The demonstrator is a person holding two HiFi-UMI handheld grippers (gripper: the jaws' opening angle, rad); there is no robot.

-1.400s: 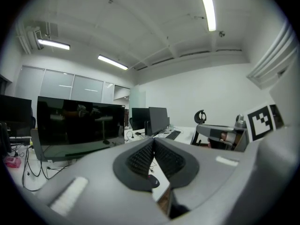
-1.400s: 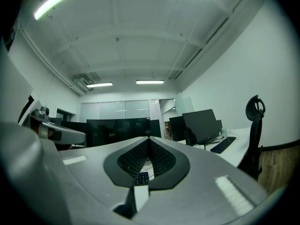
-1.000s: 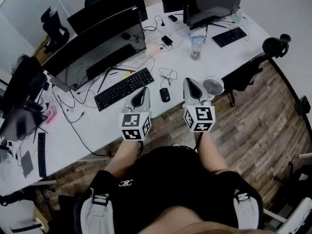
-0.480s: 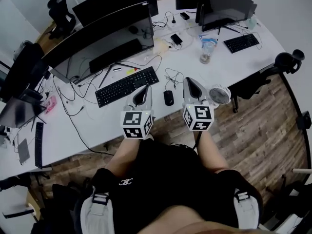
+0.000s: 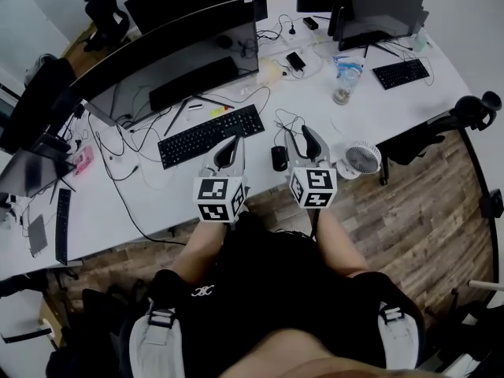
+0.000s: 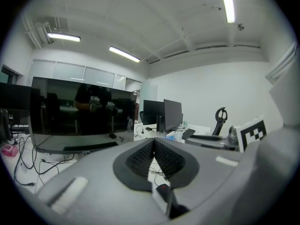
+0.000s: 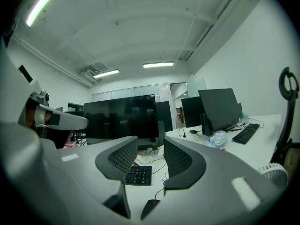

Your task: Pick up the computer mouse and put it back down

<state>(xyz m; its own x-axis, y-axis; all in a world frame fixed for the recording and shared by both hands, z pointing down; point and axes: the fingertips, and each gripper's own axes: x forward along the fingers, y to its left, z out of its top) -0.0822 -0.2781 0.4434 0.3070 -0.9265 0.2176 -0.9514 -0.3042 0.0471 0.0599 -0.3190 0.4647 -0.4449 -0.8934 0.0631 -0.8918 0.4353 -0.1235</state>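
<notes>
The black computer mouse (image 5: 279,157) lies on the white desk (image 5: 157,187), just right of the black keyboard (image 5: 211,135). My right gripper (image 5: 300,137) hovers just right of the mouse and points over the desk. Its jaws have just been opening and stand apart with nothing between them. In the right gripper view the mouse (image 7: 151,205) shows low, below the gap of that gripper (image 7: 151,144). My left gripper (image 5: 234,143) hangs left of the mouse, over the keyboard's near right corner, with its jaws together and empty (image 6: 153,142).
A wide dark monitor (image 5: 173,53) stands behind the keyboard amid loose cables. A small white fan (image 5: 362,157) sits at the desk edge right of my right gripper. A water bottle (image 5: 343,81), a second keyboard (image 5: 402,73) and an office chair (image 5: 472,109) are further right.
Both grippers have moved forward and down toward the desk, closing in on either side of the mouse. The right gripper's jaws, together before, now stand apart.
</notes>
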